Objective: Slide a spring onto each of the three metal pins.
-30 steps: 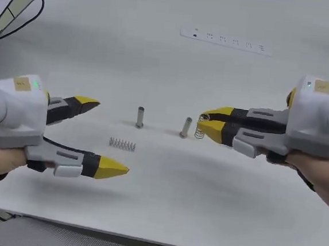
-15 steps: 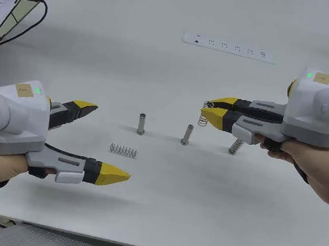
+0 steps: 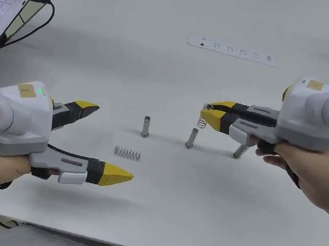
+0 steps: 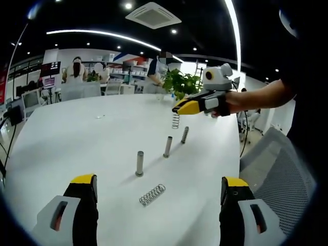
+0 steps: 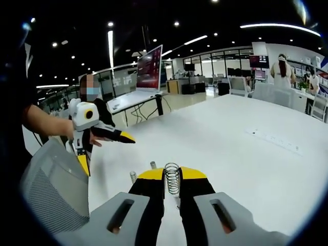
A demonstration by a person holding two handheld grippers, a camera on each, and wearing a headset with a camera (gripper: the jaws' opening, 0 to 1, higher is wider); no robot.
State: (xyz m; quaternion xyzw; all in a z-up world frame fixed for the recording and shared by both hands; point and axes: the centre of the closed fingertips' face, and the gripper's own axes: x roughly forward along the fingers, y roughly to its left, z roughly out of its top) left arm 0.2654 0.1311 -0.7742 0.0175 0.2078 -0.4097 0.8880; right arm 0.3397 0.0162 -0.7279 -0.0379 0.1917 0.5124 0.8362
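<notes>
- Currently the right gripper (image 3: 207,114) has its fingers pinched tight on the held spring (image 3: 202,122), a small silver wire coil, up in the air just above and beside the middle pin (image 3: 191,138).
- Right gripper view: the held spring stands on end between the yellow fingertips (image 5: 151,174).
- Left gripper (image 3: 103,142) has its fingers spread wide, gripping nothing, low over the white bench (image 3: 162,215).
- Loose spring (image 3: 127,152) lies flat on the bench, near the left pin (image 3: 146,126).
- Left pin and middle pin are bare, short grey metal, standing.
- Right pin (image 3: 241,151) carries a spring and is partly hidden under the right gripper.
- Power strip (image 3: 237,50) sits well behind.
</notes>
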